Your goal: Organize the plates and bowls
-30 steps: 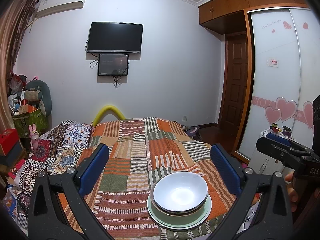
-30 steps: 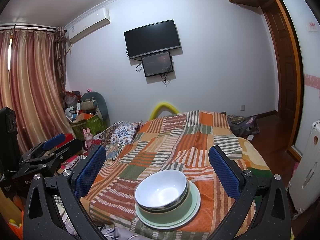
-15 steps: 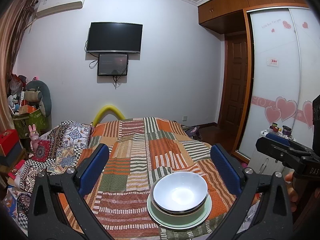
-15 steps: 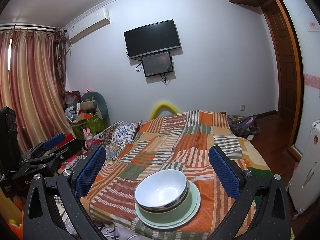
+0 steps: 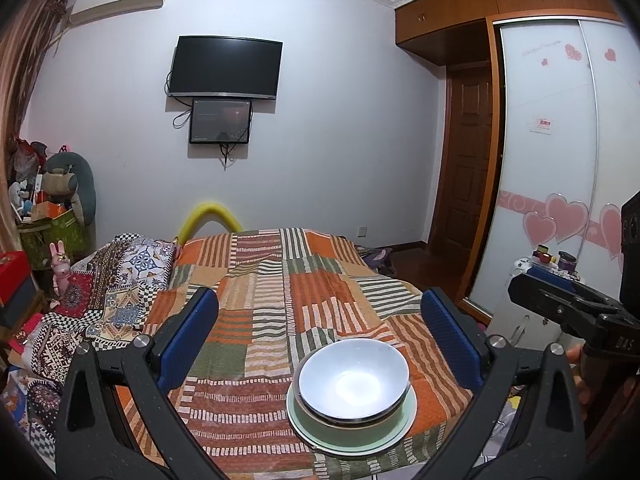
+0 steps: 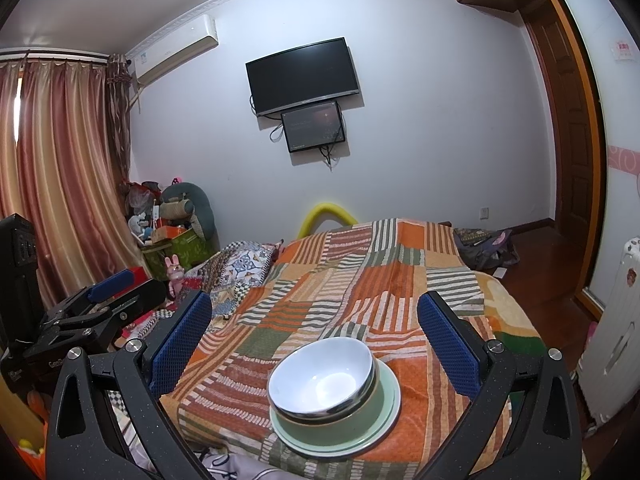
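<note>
A white bowl (image 5: 353, 383) (image 6: 322, 378) is nested in a steel-rimmed bowl, and both stand on a pale green plate (image 5: 406, 414) (image 6: 390, 400) near the front edge of the bed. My left gripper (image 5: 320, 344) is open above the striped patchwork bedspread (image 5: 280, 288), its blue pads wide apart and empty, with the stack low between them toward the right. My right gripper (image 6: 314, 342) is open too, hovering just behind the stack, nothing in it. Each gripper shows at the edge of the other's view.
A patterned quilt (image 5: 120, 280) lies on the bed's left side, with a pink rabbit toy (image 5: 60, 264) and boxes beyond. A wardrobe (image 5: 560, 160) and a wooden door (image 5: 464, 168) stand at right. A hand (image 5: 578, 376) holds the right gripper's grip.
</note>
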